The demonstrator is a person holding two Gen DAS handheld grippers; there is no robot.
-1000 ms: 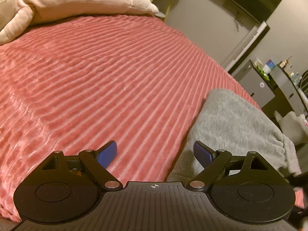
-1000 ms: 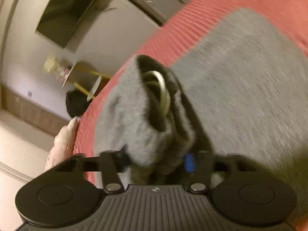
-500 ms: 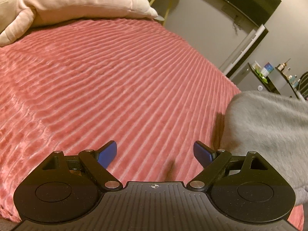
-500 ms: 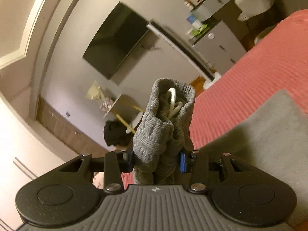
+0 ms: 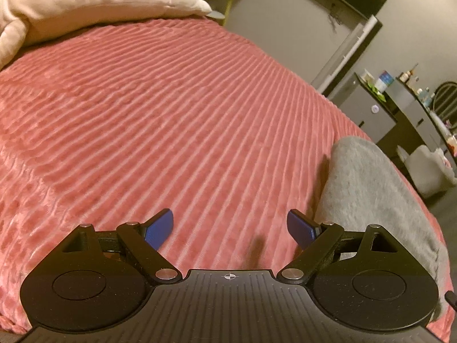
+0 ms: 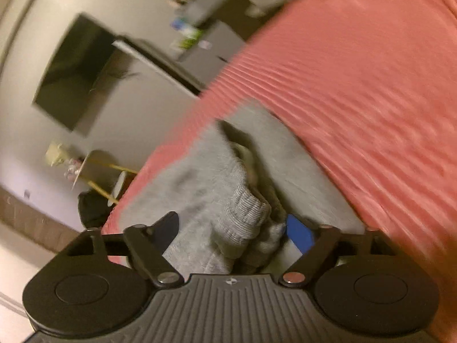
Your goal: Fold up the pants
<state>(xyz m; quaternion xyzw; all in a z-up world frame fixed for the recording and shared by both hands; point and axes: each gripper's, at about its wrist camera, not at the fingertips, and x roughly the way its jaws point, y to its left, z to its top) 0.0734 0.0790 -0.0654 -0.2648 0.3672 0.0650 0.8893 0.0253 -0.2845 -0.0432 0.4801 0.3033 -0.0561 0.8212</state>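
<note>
Pants (image 5: pixel 368 188) lie bunched on the pink bedspread (image 5: pixel 177 108), to your right | left gripper (image 5: pixel 230 227) spread wide, holding nothing, over bare bedspread | right gripper (image 6: pixel 231 230) parted around the ribbed cuff (image 6: pixel 245 214), not pinching | fold looks partly done, final fold left.

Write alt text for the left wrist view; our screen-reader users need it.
The left hand-held gripper, its blue fingers spread wide and holding nothing, hovers over a ribbed pink bedspread. Grey pants lie on the bed at the right, beside one fingertip, and a cream pillow lies at the far end.
</note>
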